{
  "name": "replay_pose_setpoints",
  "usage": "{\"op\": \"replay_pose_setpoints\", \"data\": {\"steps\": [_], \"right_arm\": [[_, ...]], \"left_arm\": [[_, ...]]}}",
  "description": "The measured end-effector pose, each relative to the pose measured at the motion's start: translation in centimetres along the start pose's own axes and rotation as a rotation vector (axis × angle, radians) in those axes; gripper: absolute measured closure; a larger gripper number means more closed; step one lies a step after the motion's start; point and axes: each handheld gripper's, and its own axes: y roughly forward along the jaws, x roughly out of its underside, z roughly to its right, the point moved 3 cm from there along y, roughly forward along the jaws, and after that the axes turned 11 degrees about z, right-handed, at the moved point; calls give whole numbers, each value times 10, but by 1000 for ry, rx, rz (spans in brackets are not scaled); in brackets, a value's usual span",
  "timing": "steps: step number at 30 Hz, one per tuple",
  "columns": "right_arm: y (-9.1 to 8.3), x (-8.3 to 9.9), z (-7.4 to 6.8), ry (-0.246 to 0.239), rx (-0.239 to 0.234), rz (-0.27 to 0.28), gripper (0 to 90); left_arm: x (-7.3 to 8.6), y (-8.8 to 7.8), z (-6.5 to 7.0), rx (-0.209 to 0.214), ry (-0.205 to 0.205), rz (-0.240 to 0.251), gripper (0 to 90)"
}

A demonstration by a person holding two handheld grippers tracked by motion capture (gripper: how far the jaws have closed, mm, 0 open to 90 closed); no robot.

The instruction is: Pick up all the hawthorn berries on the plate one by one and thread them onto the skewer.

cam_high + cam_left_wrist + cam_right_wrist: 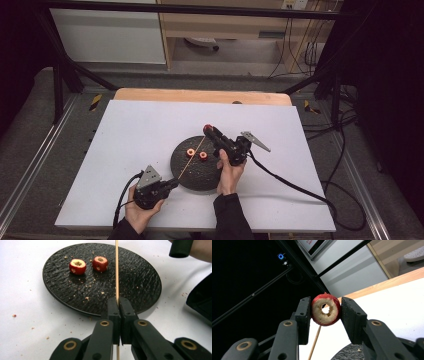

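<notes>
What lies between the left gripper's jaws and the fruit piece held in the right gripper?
The wooden skewer spans it, crossing the black plate beside two cored fruit pieces, per the high view.

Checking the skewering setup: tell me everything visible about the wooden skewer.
The wooden skewer is a thin, straight, pale stick. Its near end is clamped between the shut fingers of the left gripper, with a short stub below them. It runs out above the black plate, passing beside two cored red fruit pieces, apart from them. Its far end meets the cored fruit in the right gripper.
</notes>
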Motion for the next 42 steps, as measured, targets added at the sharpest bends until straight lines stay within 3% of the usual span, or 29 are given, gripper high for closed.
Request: {"op": "replay_pose_setpoints", "data": {"steps": [15,21,24,32,42], "right_arm": [[-2,1,-3,24,-15,13,614],[-4,1,-4,21,-21,3,615],[-4,2,-4,25,-20,-8,615],[-5,3,-5,24,-24,-20,615],[-7,7,-6,18,-31,-37,615]], "left_arm": [[-7,9,8,-14,-46,49,885],[-14,17,13,-21,-39,54,886],[-19,21,12,-21,-62,57,886],[-30,30,11,-25,-56,58,886],[-48,41,8,-29,-21,50,887]]}}
